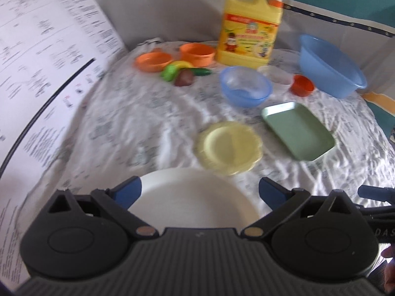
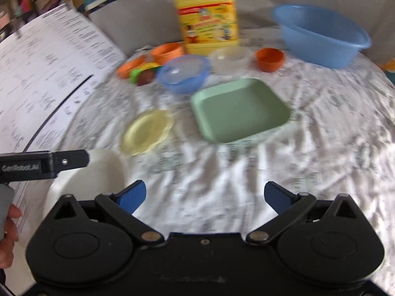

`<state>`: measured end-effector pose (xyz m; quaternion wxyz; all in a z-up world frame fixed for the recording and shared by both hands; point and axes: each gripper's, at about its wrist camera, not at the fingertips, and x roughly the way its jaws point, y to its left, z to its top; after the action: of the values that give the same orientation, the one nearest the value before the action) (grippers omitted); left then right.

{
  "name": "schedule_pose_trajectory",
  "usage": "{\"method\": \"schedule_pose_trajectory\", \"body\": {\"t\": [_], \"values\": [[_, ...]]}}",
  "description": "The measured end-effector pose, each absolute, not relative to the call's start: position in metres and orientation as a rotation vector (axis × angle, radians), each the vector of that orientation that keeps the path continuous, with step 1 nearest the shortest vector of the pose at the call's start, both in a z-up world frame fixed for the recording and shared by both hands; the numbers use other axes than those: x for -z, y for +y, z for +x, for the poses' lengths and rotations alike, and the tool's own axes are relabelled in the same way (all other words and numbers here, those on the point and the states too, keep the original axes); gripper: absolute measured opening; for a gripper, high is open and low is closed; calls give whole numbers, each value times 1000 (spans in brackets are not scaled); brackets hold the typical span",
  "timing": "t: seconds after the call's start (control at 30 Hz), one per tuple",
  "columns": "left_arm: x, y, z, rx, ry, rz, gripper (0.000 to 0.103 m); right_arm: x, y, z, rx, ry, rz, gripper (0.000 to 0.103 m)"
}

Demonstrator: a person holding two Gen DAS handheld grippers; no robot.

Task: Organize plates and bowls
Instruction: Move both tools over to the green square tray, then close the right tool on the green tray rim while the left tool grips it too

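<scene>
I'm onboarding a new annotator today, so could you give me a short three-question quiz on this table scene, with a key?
1. True or false: the left tool is shut on the white plate.
2. Which dish lies nearest the white plate? A) large blue basin B) yellow plate C) small red cup
3. Fill in: the tall yellow jug has an ______ pump on top.

Key
1. False: both its fingers are spread wide, with the plate just beyond and below them. The right tool is open too, over bare cloth.
2. B, directly beyond it, beside the green tray.
3. Orange.
</scene>
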<state>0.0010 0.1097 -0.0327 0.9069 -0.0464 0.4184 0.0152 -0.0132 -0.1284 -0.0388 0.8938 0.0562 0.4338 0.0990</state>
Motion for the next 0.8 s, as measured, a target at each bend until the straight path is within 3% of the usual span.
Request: {"method": "schedule_pose_trajectory", "body": {"t": [0.33, 0.67, 0.8], "values": [[40, 41, 51, 72, 889, -58, 103, 41, -212, 28, -73, 863, 255, 102], [62, 0, 102, 123, 940, -39, 103, 44, -241, 91, -87, 816, 313, 83], [68, -7, 122, 144, 961, -40, 93, 53, -238, 114, -116, 822, 316, 71]]}}
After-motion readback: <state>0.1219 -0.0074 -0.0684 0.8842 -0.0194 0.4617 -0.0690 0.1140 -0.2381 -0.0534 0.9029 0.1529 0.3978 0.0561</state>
